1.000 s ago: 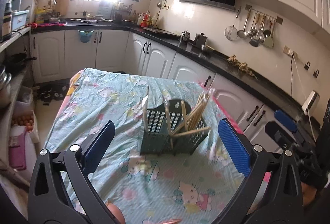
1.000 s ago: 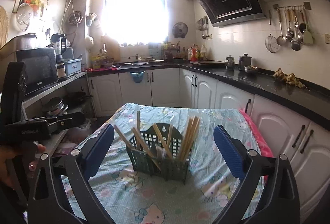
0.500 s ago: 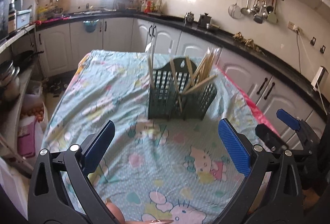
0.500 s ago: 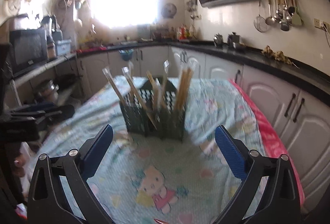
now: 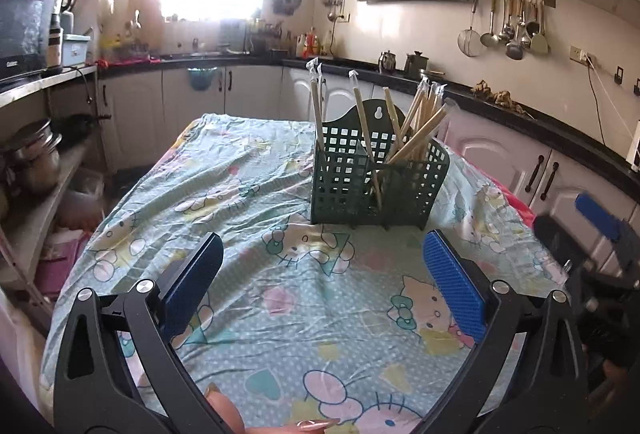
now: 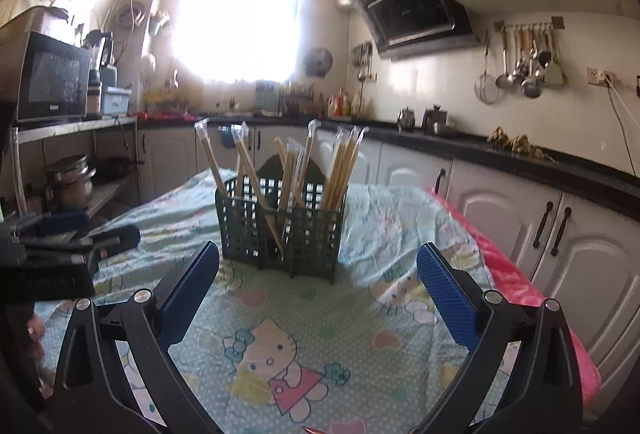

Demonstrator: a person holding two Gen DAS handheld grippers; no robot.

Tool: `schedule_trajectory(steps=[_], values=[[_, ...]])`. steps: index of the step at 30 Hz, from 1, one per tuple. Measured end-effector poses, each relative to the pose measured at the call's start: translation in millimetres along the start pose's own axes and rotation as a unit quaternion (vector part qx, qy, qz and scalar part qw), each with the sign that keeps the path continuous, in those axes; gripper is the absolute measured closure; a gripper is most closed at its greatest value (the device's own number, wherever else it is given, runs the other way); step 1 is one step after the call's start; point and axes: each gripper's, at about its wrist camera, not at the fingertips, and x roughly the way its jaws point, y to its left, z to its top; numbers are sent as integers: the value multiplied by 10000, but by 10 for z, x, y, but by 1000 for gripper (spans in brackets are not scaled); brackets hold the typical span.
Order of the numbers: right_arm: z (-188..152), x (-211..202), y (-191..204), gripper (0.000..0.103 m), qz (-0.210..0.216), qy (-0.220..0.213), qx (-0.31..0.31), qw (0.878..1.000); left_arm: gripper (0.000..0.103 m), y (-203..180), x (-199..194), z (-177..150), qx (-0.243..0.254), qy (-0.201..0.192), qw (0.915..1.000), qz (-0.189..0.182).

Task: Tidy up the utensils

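A table under a crumpled pale-blue cartoon-cat cloth (image 5: 248, 170) fills both views. At its middle stands the dark green plastic lattice utensil caddy (image 5: 378, 182), upright, with plastic-sleeved wooden chopsticks (image 6: 340, 170) leaning in its compartments; which compartment holds which is hard to say. Left gripper (image 5: 322, 284) and right gripper (image 6: 318, 288) hover short of it, blue-padded fingers spread wide, empty.

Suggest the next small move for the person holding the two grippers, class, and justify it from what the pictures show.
Probably bring the right gripper forward toward the green basket. Both it and the left gripper are open and empty, short of the basket, while the wrapped chopsticks lean unevenly across its compartments, so some may need regrouping.
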Motion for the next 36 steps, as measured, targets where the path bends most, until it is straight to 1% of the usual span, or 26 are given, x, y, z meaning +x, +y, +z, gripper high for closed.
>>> schedule_trajectory(steps=[3, 10, 36], values=[[-28, -9, -6, 6, -58, -110, 44, 9999, 11, 16, 15, -52, -39, -82, 10000, 26], [-38, -28, -39, 6, -132, -167, 226, 9995, 11, 27, -38, -44, -101, -284, 9995, 136], [-21, -51, -7, 6, -65, -88, 271, 9996, 11, 39, -102, -40, -183, -317, 9993, 90]])
